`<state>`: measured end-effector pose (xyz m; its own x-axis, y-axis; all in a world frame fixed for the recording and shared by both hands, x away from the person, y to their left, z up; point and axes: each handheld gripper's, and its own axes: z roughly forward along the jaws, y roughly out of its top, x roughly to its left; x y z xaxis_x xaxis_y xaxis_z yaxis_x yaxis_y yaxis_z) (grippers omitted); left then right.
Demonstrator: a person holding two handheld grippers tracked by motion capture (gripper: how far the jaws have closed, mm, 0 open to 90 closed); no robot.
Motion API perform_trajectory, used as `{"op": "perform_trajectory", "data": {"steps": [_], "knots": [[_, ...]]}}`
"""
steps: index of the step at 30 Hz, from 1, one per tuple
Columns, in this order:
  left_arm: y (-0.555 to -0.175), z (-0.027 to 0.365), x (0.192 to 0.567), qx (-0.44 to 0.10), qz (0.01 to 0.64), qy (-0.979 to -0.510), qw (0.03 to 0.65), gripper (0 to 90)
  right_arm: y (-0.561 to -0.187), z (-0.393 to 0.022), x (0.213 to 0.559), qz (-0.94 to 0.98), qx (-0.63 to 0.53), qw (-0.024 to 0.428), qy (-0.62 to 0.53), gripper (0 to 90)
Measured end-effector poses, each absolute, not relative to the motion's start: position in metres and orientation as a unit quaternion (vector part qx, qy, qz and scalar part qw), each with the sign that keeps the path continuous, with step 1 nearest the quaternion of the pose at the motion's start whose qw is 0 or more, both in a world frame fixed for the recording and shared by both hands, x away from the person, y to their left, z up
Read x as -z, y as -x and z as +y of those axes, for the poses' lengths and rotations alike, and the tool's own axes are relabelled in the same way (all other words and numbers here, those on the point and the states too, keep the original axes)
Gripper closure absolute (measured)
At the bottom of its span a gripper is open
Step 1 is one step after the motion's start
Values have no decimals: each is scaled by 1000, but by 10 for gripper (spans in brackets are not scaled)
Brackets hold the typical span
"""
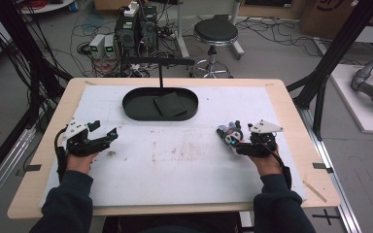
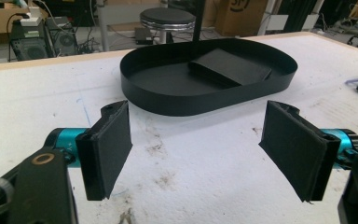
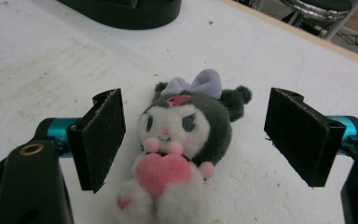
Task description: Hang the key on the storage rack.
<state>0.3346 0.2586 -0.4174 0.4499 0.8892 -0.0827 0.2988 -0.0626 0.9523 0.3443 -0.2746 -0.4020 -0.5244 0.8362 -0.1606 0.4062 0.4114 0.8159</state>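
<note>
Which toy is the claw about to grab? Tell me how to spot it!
Find the white table, then its right side, near the right claw. Between its open jaws lies a small plush toy: black-and-white, purple bow, hugging a pink heart, the softest, most colourful thing there.

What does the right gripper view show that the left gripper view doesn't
Right gripper view: a plush toy with a lilac bow and a pink heart, lying on the table between the open jaws of the right hand-held gripper.

Left gripper view: the left hand-held gripper, jaws open on nothing, and the whole black oval tray with a flat black piece lying in it.

Both: the stained white table cover, the tray and a stool beyond the table.
</note>
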Motion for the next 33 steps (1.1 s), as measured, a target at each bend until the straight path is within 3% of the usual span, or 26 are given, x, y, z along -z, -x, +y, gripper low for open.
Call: {"op": "perform_trajectory", "data": {"steps": [20, 26, 33], "knots": [[-338, 257, 419, -279, 442, -675, 520, 242, -361, -253, 437, 833, -251, 283, -404, 211], [-338, 258, 419, -278, 444, -674, 521, 242, -363, -257, 436, 837, -244, 263, -412, 392], [-339, 257, 420, -278, 444, -674, 520, 242, -363, -266, 427, 822, -308, 238, -416, 417]]}}
